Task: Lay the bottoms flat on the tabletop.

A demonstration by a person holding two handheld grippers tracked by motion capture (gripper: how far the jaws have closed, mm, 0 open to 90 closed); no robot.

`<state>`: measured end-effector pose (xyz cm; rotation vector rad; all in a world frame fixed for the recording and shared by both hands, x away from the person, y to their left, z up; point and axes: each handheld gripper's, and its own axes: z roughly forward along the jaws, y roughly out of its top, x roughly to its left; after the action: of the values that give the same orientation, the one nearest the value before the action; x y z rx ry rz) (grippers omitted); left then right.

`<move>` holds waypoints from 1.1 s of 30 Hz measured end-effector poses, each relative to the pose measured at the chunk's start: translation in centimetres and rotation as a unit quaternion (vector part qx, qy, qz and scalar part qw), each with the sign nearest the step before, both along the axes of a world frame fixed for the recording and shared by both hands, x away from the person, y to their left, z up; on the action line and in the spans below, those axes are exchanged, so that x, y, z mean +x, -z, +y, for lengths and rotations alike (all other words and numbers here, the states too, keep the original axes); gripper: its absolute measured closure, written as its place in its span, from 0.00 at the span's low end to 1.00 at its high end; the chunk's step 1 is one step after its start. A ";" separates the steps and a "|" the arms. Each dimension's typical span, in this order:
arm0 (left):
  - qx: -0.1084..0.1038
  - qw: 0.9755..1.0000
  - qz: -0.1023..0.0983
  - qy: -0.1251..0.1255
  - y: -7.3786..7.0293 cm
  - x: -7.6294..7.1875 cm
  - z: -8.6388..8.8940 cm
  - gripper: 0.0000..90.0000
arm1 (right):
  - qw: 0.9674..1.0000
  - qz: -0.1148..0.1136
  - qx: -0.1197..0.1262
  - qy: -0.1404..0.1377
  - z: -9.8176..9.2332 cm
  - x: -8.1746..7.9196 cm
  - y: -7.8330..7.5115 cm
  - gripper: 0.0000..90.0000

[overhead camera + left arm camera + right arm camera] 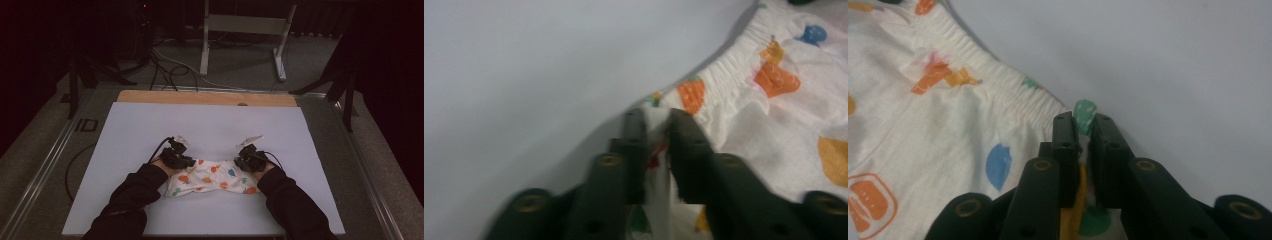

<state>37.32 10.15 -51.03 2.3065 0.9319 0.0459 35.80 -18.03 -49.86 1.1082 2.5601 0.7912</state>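
The small white garment (210,179) with the coloured fruit print lies on the white surface (210,125), near the edge on your side and about in the middle between left and right. It is stretched sideways between your two hands, and its elastic waistband runs along the far edge. The cloth is a little wrinkled in the middle.

Your left gripper (181,159) holds the left end of the garment. In the left gripper view the two black jaws are pressed together on a fold of the white cloth (656,135), right at the corner where the gathered waistband (724,67) ends. An orange strawberry print (691,95) sits just beside the tips.

Your right gripper (245,161) holds the right end in the same way. In the right gripper view the jaws are clenched on the cloth edge, and a small green printed part (1084,114) stands out above the tips. A blue print (998,165) lies near the jaws on the flat part of the garment (923,130).

Your dark sleeves (135,192) come in from the bottom of the high view. Behind the surface there is a wooden strip (205,97), and further on the floor some cables (170,70) and a grey metal frame (245,25).
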 end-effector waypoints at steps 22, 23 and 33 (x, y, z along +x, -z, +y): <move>-0.037 0.996 -0.079 -0.007 -5.4 1.3 1.3 0.95 | 0.994 -0.080 0.067 0.010 -0.9 0.7 -5.5 0.92; -0.039 0.996 -0.082 -0.008 -5.4 1.6 1.4 0.95 | 0.994 -0.083 0.066 0.009 -0.9 0.8 -5.6 0.92; -0.020 0.993 -0.110 -0.025 -5.5 5.2 1.3 0.94 | 0.994 -0.067 0.076 0.033 -0.3 4.4 -5.4 0.91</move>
<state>42.56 11.46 -45.54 2.1884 0.8678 0.2941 40.24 -18.37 -44.50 1.1364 2.3741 1.0221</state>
